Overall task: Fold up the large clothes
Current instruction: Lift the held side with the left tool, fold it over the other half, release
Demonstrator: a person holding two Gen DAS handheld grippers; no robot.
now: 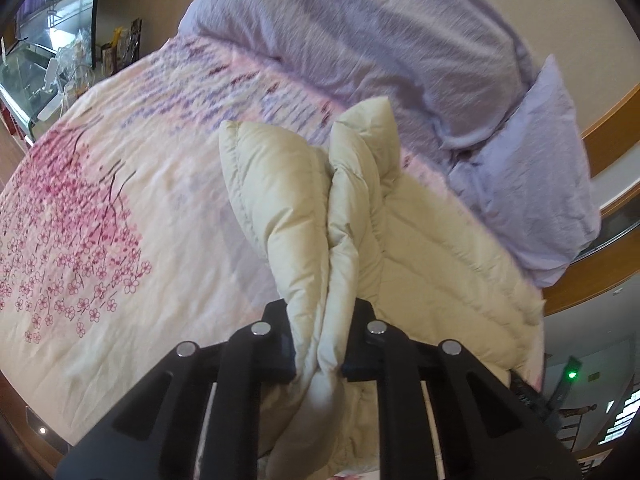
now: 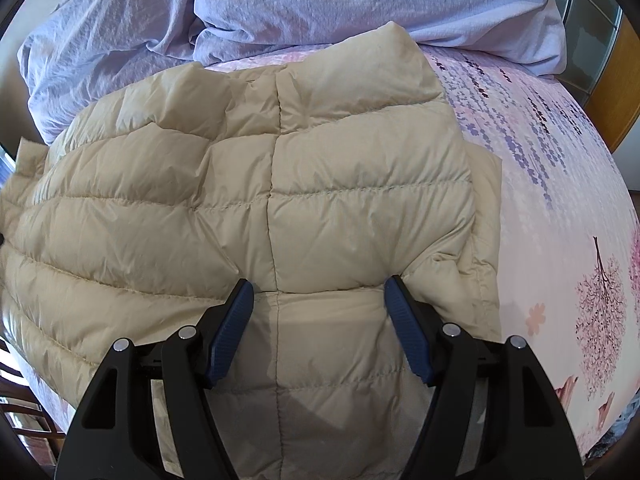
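Observation:
A cream quilted puffer jacket (image 2: 240,200) lies on the bed, its collar toward the pillows. In the left wrist view my left gripper (image 1: 320,344) is shut on a bunched, doubled fold of the jacket (image 1: 304,208) and holds it lifted above the floral sheet. In the right wrist view my right gripper (image 2: 320,300) is open, its blue-padded fingers (image 2: 234,332) spread wide and resting just above the jacket's quilted body, straddling the centre seam. Nothing is between its jaws but flat fabric below.
The bed has a pink floral sheet (image 1: 100,220), which also shows in the right wrist view (image 2: 560,220). Lilac pillows and duvet (image 2: 320,4) are piled at the head. A wooden bed frame (image 1: 608,128) curves at the right. A cluttered glass-topped stand (image 1: 48,68) is beyond the bed.

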